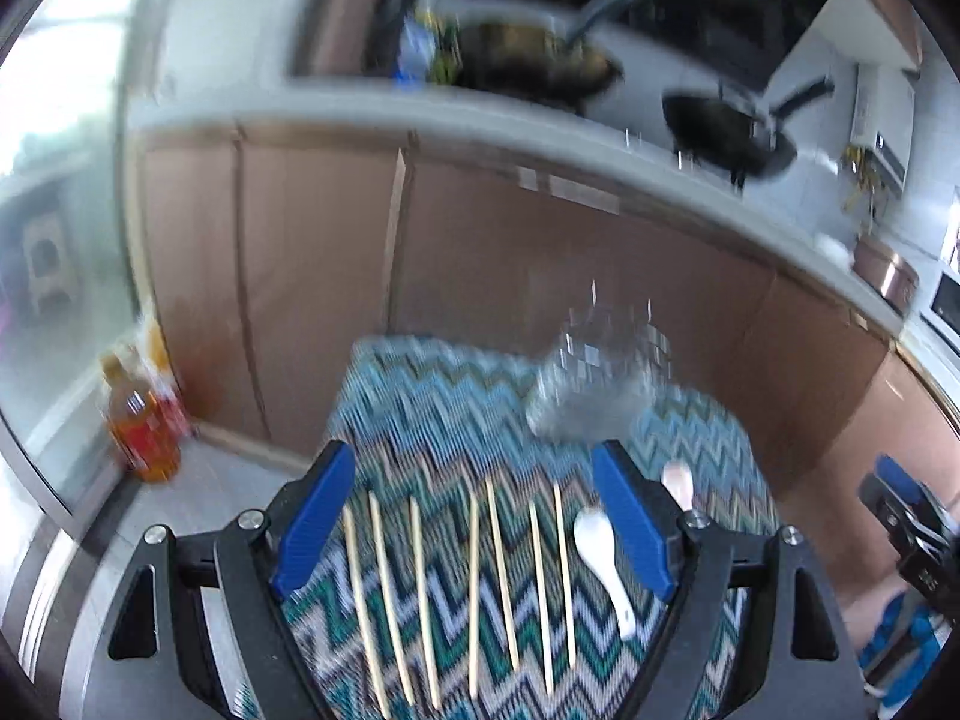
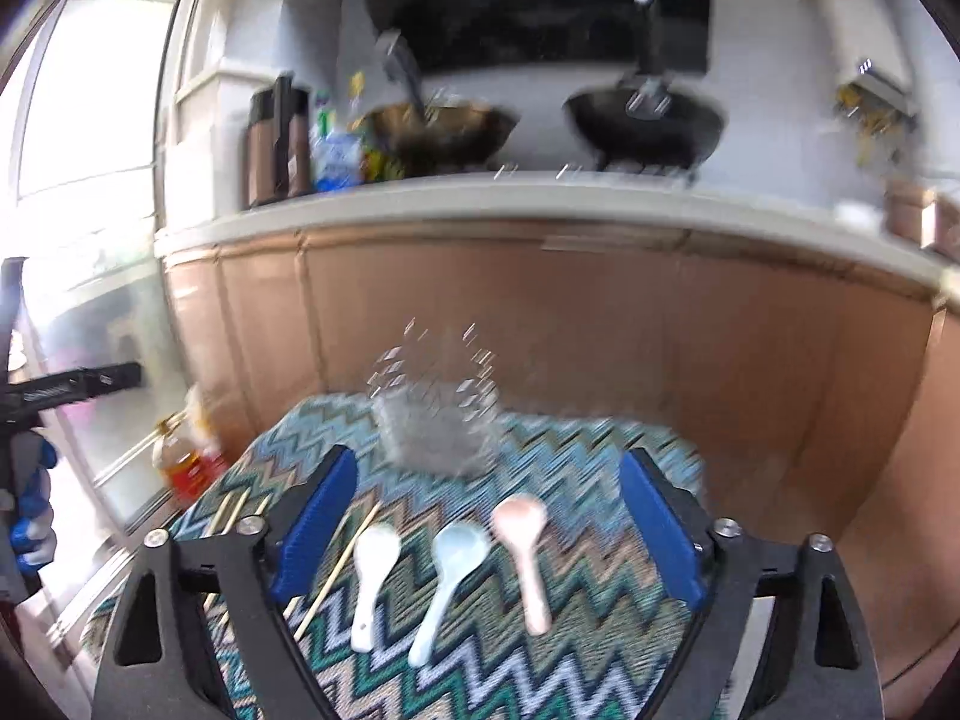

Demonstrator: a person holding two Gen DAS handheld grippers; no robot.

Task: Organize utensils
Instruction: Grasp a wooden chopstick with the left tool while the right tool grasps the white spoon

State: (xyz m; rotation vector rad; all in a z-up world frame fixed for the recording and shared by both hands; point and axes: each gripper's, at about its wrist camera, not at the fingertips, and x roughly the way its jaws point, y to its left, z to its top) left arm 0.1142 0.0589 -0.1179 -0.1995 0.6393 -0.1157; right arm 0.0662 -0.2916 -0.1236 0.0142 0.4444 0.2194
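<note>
Several wooden chopsticks [image 1: 474, 576] lie side by side on a zigzag-patterned cloth [image 1: 432, 420]. My left gripper [image 1: 474, 528] hovers above them, open, with nothing held. A white spoon [image 1: 603, 564] lies by its right finger, and a pink spoon [image 1: 678, 480] shows beyond that finger. In the right wrist view a white spoon [image 2: 371, 576], a pale blue spoon [image 2: 447, 576] and a pink spoon [image 2: 527, 552] lie in a row. Above them my right gripper [image 2: 504, 534] stands open and empty. A clear faceted glass holder [image 2: 438, 420] stands at the cloth's far end [image 1: 594, 384].
An orange bottle [image 1: 141, 432] stands on the floor left of the table. Brown cabinets [image 2: 540, 312] and a white counter with two dark woks [image 2: 645, 120] lie behind. The other gripper shows at the right edge [image 1: 906, 516] and the left edge [image 2: 60, 390].
</note>
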